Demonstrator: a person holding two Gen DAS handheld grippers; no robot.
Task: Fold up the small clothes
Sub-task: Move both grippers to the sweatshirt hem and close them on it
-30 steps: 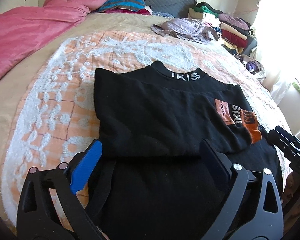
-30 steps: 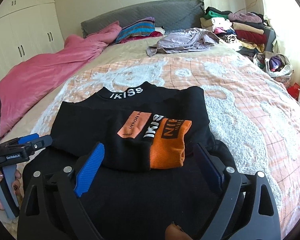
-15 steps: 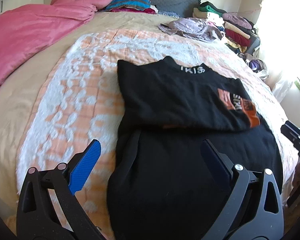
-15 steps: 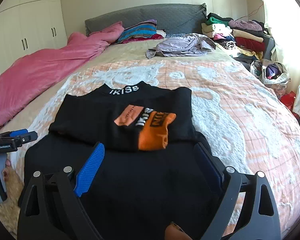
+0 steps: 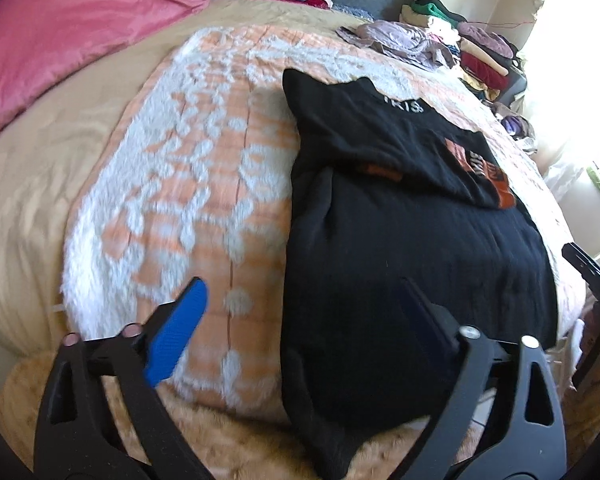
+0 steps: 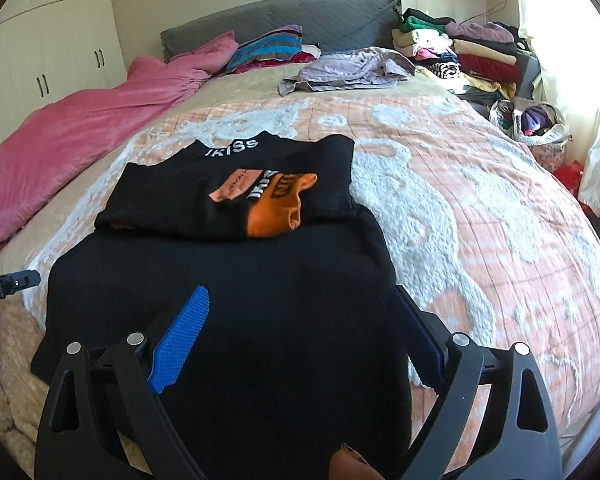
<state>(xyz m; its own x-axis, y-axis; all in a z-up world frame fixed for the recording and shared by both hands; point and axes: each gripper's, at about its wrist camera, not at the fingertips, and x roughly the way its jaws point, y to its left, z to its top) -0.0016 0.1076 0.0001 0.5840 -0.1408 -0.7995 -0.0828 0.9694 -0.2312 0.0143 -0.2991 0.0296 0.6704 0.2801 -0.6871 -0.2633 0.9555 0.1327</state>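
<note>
Step in hand, by my reading: sleeves are folded in across the chest, and both tongs sit back at the hem end, likely set up for the bottom-to-collar fold.

Left tongs (image 5: 300,316): wide open, jaws just been closing a little, nothing pinched. Blue pad hangs over the bedspread (image 5: 188,184), the other over the top's left edge, so the edge lies between the jaws but untouched.

Right tongs (image 6: 300,324): open wide, empty, poised over the lower right part of the top.

Next move, as a judgement: each tongs must drop to its hem corner, where cloth hangs over the bed's edge, pinch both layers, and carry them together toward the collar. Uneven lift would skew the fold.

Top (image 6: 228,300): black, soft knit, lying flat near the foot of the bed, collar away from the tongs with white lettering. Orange cuff (image 6: 276,212) and a printed patch rest on the folded sleeves. Lower body smooth, few wrinkles.
</note>
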